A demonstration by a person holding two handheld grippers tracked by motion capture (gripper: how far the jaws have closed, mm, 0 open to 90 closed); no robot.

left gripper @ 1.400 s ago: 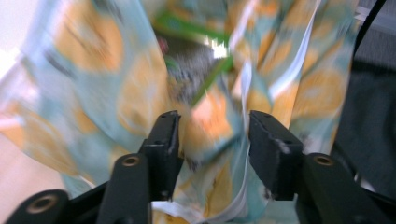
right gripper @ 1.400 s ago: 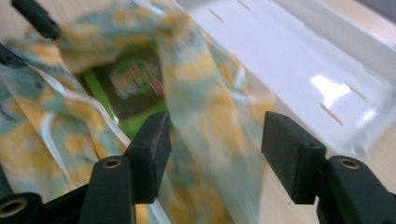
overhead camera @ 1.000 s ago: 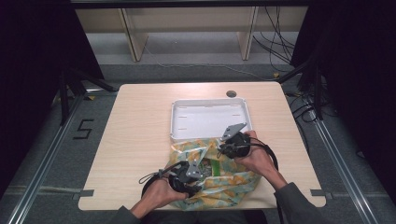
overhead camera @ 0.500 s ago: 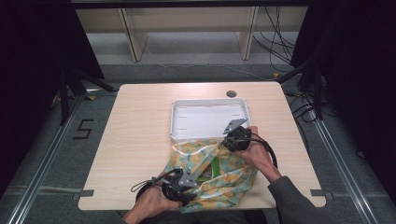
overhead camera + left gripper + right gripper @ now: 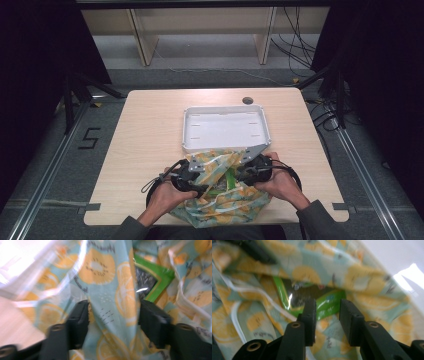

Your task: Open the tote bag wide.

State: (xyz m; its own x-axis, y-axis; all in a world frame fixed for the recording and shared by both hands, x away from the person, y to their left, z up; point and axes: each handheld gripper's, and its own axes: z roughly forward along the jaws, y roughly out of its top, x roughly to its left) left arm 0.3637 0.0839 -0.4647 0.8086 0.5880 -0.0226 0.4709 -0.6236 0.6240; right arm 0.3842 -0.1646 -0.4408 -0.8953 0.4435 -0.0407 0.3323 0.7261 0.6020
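Note:
A cloth bag (image 5: 220,205) printed with orange citrus slices lies at the table's near edge, with a green packet (image 5: 229,178) showing in its mouth. My left gripper (image 5: 206,175) reaches in from the left. Its jaws have just been opening, and a fold of the bag (image 5: 105,267) stands between them in the left gripper view (image 5: 113,315), beside the packet (image 5: 155,282). My right gripper (image 5: 236,175) comes in from the right. Its jaws have just been opening too and stand apart over cloth (image 5: 367,290), pointing at the packet (image 5: 329,303), with nothing pinched (image 5: 327,315).
A white tray (image 5: 186,130) stands just beyond the bag, its near rim touched by the cloth. A dark round hole (image 5: 247,100) sits in the tabletop behind the tray. Bare wood lies to the left and right of the tray.
Both pairs of jaws have widened. The right hand drew back from the tray toward the near edge. The left hand dipped toward the edge, then came back up to the bag.

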